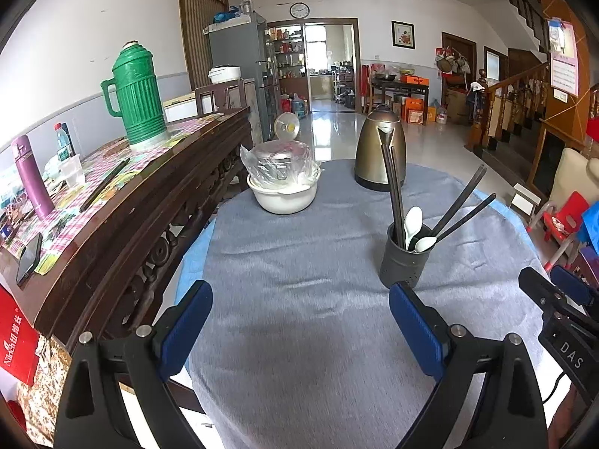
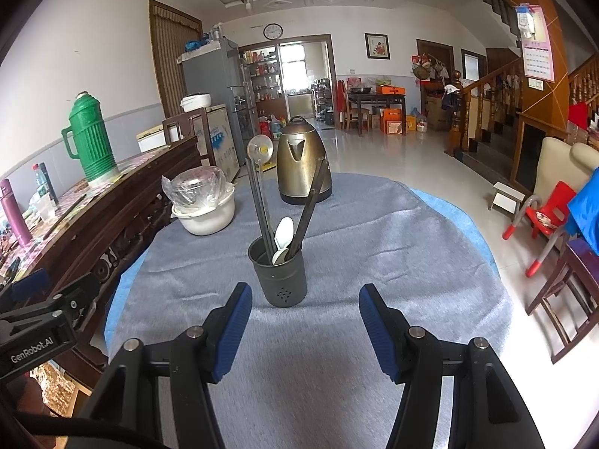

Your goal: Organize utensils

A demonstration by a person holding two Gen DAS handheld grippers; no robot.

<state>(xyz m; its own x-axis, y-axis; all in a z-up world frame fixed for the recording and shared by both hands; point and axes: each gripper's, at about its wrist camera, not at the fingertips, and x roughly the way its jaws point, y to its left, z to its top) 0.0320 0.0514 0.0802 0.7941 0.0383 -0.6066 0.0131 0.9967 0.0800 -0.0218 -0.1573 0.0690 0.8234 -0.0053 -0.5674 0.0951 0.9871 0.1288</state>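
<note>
Cloth [image 2: 337, 247]: grey, over a blue underlayer at its edges. Holder [image 2: 279, 277]: dark grey, dotted with small holes. Spoons [image 2: 283, 232]: white. Chopsticks [image 2: 260, 209]: dark brown. Kettle [image 2: 301, 161], far: brassy gold, black base. Bowl [image 2: 206, 219], far left: white. Thermos [image 2: 90, 138], left: green, ribbed. Bottle [image 1: 32, 177]: purple. Sideboard [image 1: 142, 202]: dark brown, red-checked cover. Gripper pads [image 2: 234, 331]: blue on black.

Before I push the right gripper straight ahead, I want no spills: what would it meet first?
Most likely the dark utensil holder, standing just beyond the open right gripper and slightly left of centre. Only bare grey cloth lies between them; depth is uncertain.
</note>
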